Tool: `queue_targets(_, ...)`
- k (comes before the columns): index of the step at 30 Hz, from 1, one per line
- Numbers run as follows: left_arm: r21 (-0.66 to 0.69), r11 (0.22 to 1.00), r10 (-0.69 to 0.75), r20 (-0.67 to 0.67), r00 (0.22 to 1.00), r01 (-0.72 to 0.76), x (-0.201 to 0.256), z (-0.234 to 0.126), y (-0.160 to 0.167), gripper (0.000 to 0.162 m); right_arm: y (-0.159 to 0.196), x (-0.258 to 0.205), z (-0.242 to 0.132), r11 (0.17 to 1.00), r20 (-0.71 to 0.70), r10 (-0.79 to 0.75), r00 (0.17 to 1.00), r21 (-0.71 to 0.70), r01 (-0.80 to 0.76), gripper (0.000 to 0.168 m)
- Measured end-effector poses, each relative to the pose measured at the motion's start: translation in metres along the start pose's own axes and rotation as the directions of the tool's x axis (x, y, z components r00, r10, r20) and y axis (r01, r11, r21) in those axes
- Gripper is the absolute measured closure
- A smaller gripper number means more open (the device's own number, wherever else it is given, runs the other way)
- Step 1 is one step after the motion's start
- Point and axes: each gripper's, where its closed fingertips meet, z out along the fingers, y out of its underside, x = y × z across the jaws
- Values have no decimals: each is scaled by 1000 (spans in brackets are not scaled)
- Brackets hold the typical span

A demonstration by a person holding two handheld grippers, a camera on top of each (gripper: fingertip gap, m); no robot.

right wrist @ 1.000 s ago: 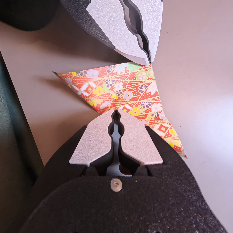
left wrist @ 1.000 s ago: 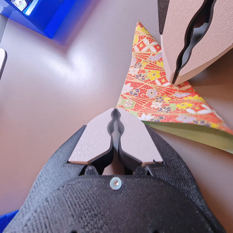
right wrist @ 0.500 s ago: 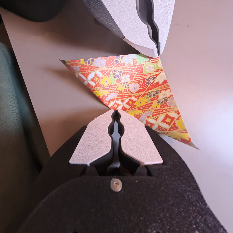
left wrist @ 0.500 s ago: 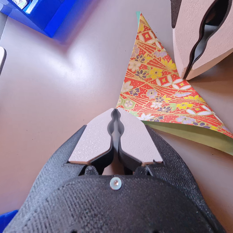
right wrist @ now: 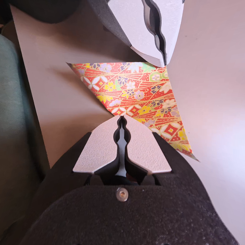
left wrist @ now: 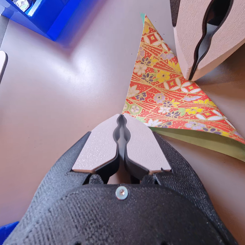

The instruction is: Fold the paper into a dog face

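Lying on the grey tabletop [left wrist: 55,100], the floral red origami paper [left wrist: 163,95] is folded into a triangle, one edge lifted to show a pale green underside. The left gripper [left wrist: 121,115], fingers pressed together and holding nothing, has its tip at one corner of the triangle. The right gripper [right wrist: 121,116], likewise closed on nothing, touches the opposite long edge. A blue box [left wrist: 39,17] sits well apart at the far left
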Motion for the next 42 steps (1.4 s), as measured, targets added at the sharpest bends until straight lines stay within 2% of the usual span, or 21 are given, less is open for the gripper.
queue_targets(12,8,1000,10,-1,1000,-10,0,0,0,162,3,1,3,999,45,36,998,-7,-36,168)
queue_targets(27,-8,999,39,6,999,-38,0,0,0,162,5,7,1,1000,-5,0,1000,-10,-1,168)
queue_targets(31,-5,999,38,5,999,-38,0,0,0,162,2,6,-6,1000,20,-4,1000,11,4,168)
queue_targets(38,-3,999,37,3,999,-37,0,-1,0,162,6,31,-20,1000,-75,-27,997,-4,27,168)
queue_targets(42,-4,999,40,4,999,-40,0,-1,0,162,12,37,-16,999,-79,-19,997,-31,16,168)
